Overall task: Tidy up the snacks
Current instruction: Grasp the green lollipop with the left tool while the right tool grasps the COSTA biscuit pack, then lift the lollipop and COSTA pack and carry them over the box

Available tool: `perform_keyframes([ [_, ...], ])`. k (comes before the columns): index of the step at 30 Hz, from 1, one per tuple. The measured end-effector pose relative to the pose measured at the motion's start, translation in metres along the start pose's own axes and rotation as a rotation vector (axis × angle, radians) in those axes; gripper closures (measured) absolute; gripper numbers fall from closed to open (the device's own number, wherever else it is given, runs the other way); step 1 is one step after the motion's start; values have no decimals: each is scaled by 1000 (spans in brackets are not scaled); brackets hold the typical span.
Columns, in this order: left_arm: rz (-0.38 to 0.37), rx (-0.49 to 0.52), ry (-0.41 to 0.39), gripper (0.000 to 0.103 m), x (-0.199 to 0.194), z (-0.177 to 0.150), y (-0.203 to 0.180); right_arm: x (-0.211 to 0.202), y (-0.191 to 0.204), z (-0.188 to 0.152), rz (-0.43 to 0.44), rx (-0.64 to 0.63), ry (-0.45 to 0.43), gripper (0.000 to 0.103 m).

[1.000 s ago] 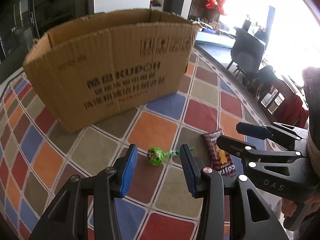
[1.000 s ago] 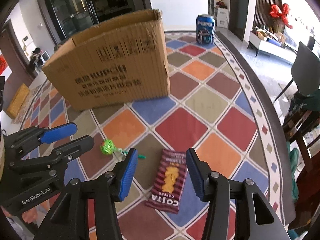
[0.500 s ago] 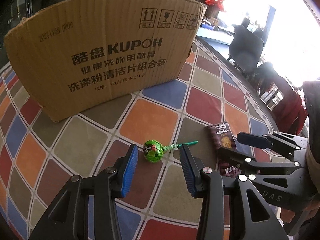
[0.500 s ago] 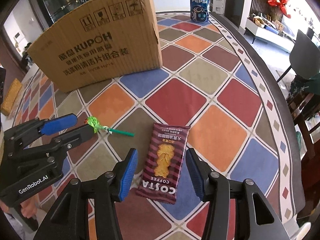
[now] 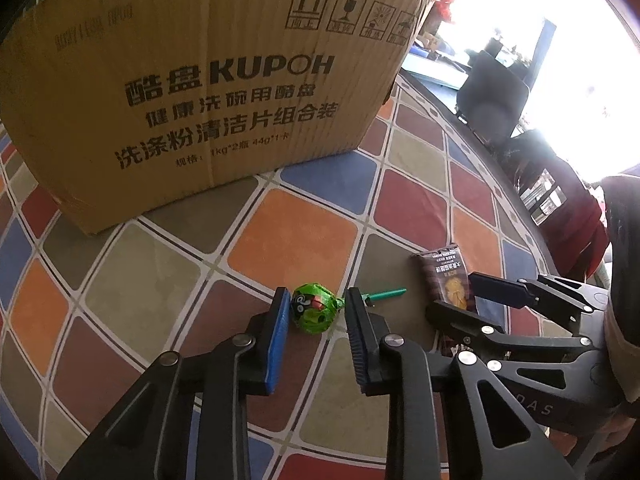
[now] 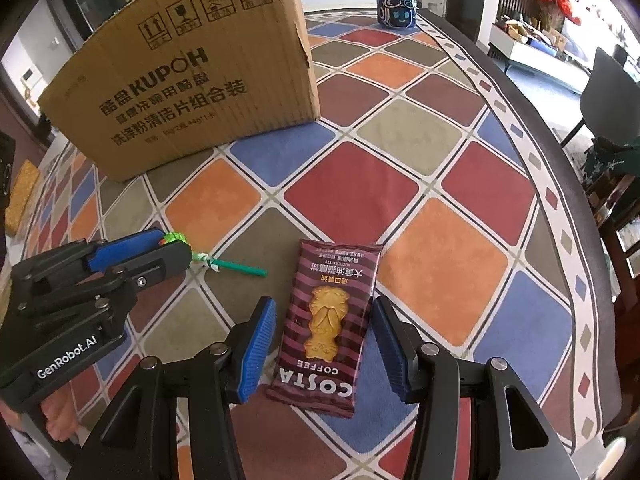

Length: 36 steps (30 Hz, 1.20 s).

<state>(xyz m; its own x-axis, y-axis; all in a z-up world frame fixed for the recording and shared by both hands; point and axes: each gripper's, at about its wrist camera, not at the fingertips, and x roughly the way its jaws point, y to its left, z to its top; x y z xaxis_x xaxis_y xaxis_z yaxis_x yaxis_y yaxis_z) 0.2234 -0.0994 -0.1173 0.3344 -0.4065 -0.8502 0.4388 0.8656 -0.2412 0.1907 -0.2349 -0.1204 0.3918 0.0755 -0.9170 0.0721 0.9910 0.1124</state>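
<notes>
A green-wrapped lollipop (image 5: 314,313) with a green stick lies on the checkered tablecloth. My left gripper (image 5: 316,312) is open, low at the table, its blue pads on either side of the lollipop head; it also shows in the right wrist view (image 6: 160,246). A maroon Costa Coffee biscuit packet (image 6: 326,322) lies flat to the right. My right gripper (image 6: 324,340) is open with its pads on either side of the packet, apart from it. The packet's top also shows in the left wrist view (image 5: 444,276). A large cardboard box (image 5: 208,92) stands behind.
A Pepsi can (image 6: 396,0) stands at the far side of the table behind the box. The table's dark curved edge (image 6: 560,148) runs along the right, with chairs (image 6: 612,80) beyond it.
Both grippers have dropped lower and moved forward. The left pads now flank the lollipop head closely, and the right pads now flank the biscuit packet.
</notes>
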Motion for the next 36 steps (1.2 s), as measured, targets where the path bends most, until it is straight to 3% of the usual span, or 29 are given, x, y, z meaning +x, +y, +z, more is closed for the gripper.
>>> perform_keyframes([
  [4,-9,-15,2,75,2,0,1,2,3,1,-12,-19,-8,53],
  [13,15,9,-14,78,-2,-4,-8,-1,0,-2,2,-7,-27,65],
  [36,94,-44,-148,78,-56,2,-9,-49,11,11,47,-18,-158,66],
])
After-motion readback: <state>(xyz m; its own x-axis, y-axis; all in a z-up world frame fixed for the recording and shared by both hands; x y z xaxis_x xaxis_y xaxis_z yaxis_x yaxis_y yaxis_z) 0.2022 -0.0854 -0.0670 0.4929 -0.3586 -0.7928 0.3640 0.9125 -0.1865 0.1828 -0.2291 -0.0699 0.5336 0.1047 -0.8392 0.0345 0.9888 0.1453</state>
